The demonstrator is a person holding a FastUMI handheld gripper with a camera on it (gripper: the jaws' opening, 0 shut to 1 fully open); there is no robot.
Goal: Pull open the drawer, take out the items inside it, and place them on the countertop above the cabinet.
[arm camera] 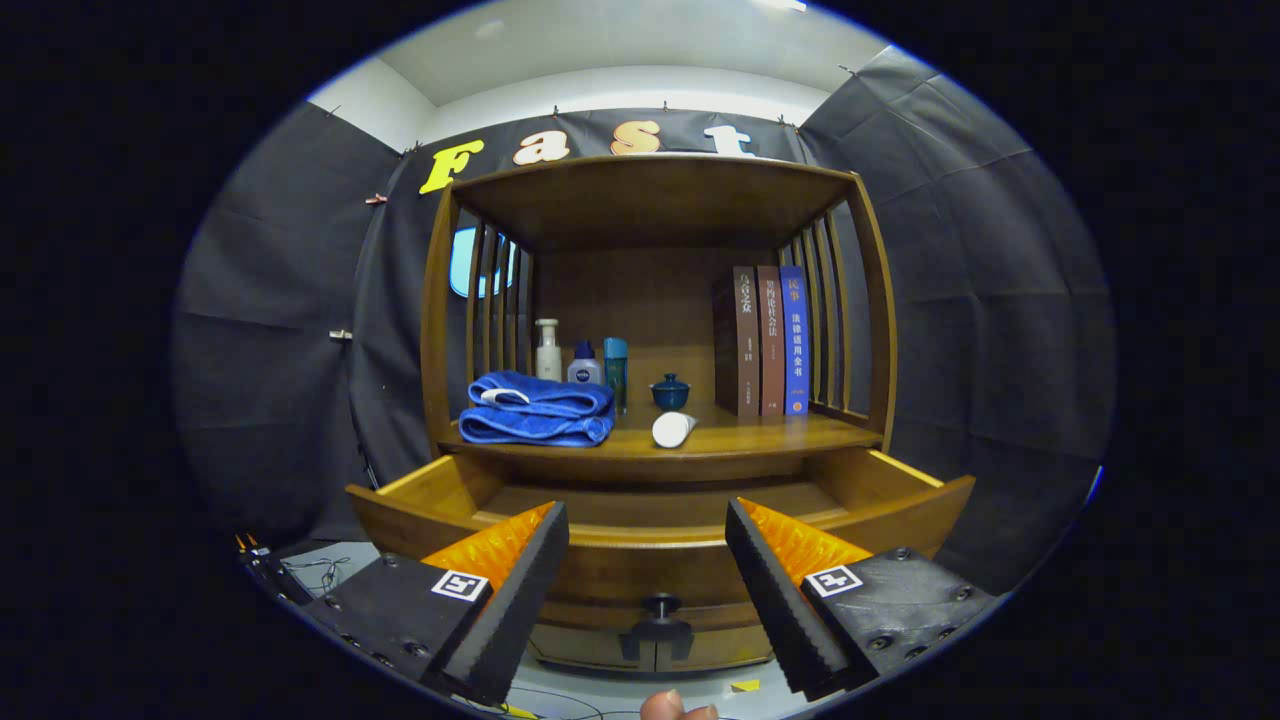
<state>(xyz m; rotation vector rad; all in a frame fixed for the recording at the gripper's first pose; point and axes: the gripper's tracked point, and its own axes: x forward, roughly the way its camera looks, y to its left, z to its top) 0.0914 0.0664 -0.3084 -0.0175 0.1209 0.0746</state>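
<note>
Fingers of the gripper (647, 590) stand wide apart and empty before the pulled-out drawer (660, 560), seemingly drawn back after setting the white item (672, 429) on the countertop (760, 438).

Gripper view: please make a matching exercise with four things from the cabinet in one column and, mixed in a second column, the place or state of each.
Things:
1. drawer
2. towel
3. books
4. gripper

Place or state:
A. standing upright at the right of the countertop
B. pulled open
C. folded, lying at the left of the countertop
D. fingers open, holding nothing, in front of the drawer

Right pairs: 1-B, 2-C, 3-A, 4-D
</note>
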